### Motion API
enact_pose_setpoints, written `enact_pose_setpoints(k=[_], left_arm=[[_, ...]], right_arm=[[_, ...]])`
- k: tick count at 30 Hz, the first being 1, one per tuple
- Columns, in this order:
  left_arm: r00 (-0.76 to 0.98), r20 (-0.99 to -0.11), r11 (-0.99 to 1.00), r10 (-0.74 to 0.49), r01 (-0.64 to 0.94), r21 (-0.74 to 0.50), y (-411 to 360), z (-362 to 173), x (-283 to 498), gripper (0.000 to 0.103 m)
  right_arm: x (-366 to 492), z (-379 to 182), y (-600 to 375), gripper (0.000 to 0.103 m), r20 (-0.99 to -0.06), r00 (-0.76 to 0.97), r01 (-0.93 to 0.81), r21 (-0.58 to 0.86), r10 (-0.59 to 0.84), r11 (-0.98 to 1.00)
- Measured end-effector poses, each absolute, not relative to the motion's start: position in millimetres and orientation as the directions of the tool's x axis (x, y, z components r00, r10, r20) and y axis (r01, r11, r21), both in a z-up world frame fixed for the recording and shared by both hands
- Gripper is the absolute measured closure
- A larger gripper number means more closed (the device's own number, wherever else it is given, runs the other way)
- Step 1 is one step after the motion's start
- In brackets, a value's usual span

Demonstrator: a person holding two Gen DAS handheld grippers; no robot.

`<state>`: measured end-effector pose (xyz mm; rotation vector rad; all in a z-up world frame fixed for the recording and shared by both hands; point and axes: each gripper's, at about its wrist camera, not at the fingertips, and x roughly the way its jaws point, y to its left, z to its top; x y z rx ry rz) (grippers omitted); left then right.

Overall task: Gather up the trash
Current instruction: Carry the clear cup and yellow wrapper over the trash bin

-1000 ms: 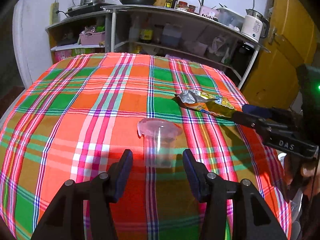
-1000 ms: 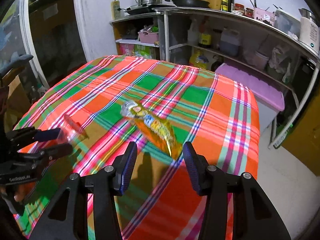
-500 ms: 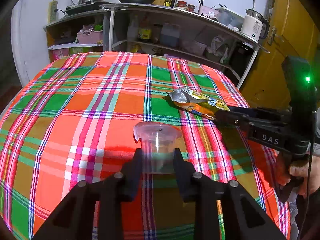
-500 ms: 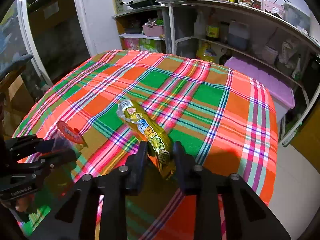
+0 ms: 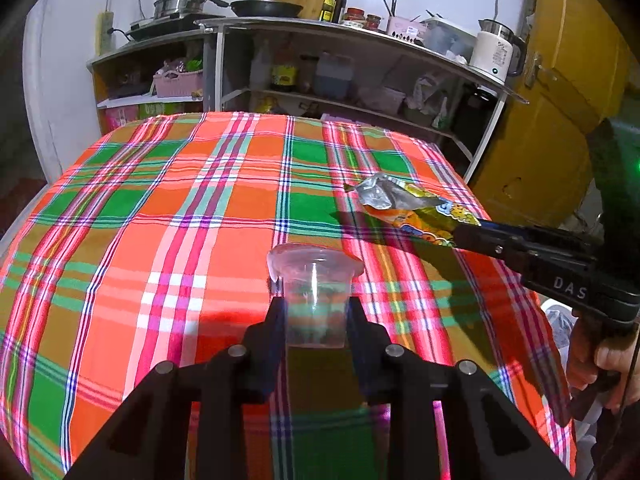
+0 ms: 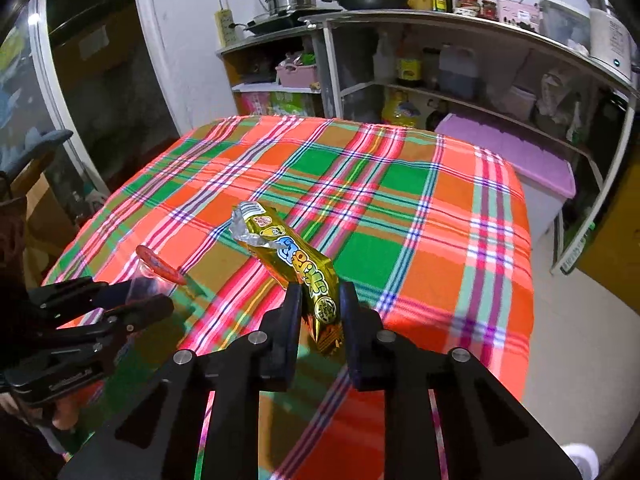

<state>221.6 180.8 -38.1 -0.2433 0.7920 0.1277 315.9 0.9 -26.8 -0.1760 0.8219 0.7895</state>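
My left gripper (image 5: pixel 316 312) is shut on a clear plastic cup (image 5: pixel 315 292), held upright and lifted above the plaid tablecloth (image 5: pixel 180 216). The cup also shows in the right wrist view (image 6: pixel 154 270), between the left gripper's fingers (image 6: pixel 120 300). My right gripper (image 6: pixel 320 308) is shut on the near end of a yellow snack wrapper (image 6: pixel 296 264), torn open at its far end and raised off the cloth. In the left wrist view the wrapper (image 5: pixel 412 212) sticks out from the right gripper's fingers (image 5: pixel 492 240).
The table is covered by the plaid cloth. Behind it stand metal shelves (image 5: pixel 340 60) with pots, a pan, bottles and a white kettle (image 5: pixel 494 52). A purple-lidded bin (image 6: pixel 516 160) sits by the table's far right. A yellow door (image 5: pixel 560 100) is at right.
Both grippers closed from open, the left on the cup and the right on the wrapper, and both items have risen off the cloth.
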Motion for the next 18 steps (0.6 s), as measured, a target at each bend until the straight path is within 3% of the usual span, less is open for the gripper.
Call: enact_pose_setpoints(k=[18], left_arm=[[0.765,-0.641,0.982,-0.064,-0.065,-0.176,94,9,154,0.073]], right_arm=[[219,11,-104,0.083,-0.642,0.522,-0.600,0.193,0.562,0.777]])
